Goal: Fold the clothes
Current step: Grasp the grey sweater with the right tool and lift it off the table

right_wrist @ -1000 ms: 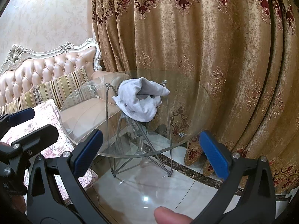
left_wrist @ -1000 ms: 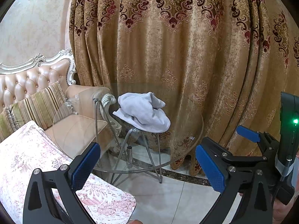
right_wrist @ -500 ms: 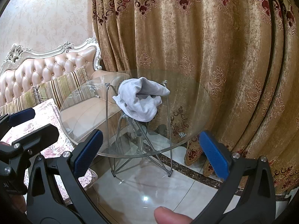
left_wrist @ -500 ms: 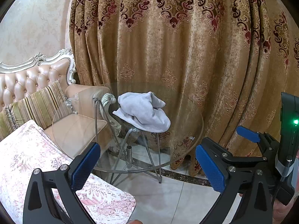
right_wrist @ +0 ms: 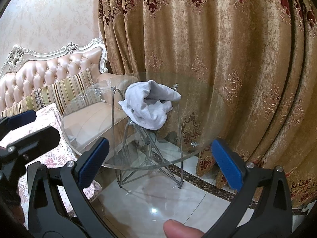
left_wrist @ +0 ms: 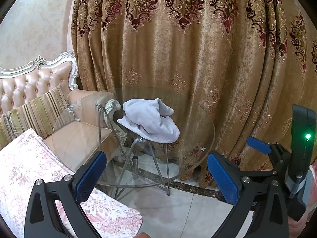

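Note:
A crumpled pale grey garment (left_wrist: 150, 120) (right_wrist: 150, 105) lies in a heap near the middle of a round glass table (left_wrist: 206, 148) (right_wrist: 198, 150). My left gripper (left_wrist: 156, 176) is open, its blue pads wide apart, held short of the table's near edge with nothing between them. My right gripper (right_wrist: 160, 158) is likewise open and empty, hovering in front of the table. In the left wrist view the right gripper's blue-tipped finger and black body show at the right edge. In the right wrist view the left gripper's fingers show at the left edge.
A heavy gold and red curtain (left_wrist: 188, 49) hangs right behind the table. A tufted pink sofa (right_wrist: 49, 73) with a striped cushion (left_wrist: 37, 113) stands to the left, a floral cover (left_wrist: 29, 170) near me. Glossy tiled floor (right_wrist: 158, 202) lies below. A fingertip (right_wrist: 178, 230) shows at bottom.

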`<state>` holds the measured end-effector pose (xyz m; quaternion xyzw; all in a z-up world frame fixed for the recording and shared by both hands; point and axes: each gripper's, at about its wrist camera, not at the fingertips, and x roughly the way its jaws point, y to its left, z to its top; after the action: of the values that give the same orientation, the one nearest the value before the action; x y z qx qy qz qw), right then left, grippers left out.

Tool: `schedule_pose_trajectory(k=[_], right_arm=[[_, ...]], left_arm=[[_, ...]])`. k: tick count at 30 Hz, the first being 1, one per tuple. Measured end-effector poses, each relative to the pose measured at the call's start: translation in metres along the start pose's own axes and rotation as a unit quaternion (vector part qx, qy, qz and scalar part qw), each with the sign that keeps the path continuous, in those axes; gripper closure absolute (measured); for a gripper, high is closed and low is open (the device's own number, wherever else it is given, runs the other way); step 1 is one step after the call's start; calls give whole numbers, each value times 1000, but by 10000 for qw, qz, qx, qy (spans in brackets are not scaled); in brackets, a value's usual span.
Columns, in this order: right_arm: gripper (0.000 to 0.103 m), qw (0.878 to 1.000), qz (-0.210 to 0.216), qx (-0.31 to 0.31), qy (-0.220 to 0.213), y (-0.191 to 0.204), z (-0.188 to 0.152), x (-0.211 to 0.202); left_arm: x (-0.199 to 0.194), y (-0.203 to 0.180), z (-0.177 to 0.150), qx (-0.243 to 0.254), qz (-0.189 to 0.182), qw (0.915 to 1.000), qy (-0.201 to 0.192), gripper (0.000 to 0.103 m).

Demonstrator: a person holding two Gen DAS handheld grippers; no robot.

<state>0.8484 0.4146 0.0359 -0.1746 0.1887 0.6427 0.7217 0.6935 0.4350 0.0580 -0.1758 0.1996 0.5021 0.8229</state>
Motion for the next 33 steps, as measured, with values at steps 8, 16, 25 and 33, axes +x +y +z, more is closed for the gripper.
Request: schedule_pose_trajectory(k=[8,16,25,33], right_arm=[[0,9996,262,16,99,-4,8,61],[0,9981,398,-9,472,-4,16,133],[0,9970,176,-408,631,-3,29,197],[0,9892,475,-973,988,26,39,248]], left_arm=[[38,13,11,-134,-1,9998,157,0],[86,38,25,-255,171,9990,311,0],[143,59,34,-540,-9,9964,659,0],[149,80,18,-732,107,9944,759,0]])
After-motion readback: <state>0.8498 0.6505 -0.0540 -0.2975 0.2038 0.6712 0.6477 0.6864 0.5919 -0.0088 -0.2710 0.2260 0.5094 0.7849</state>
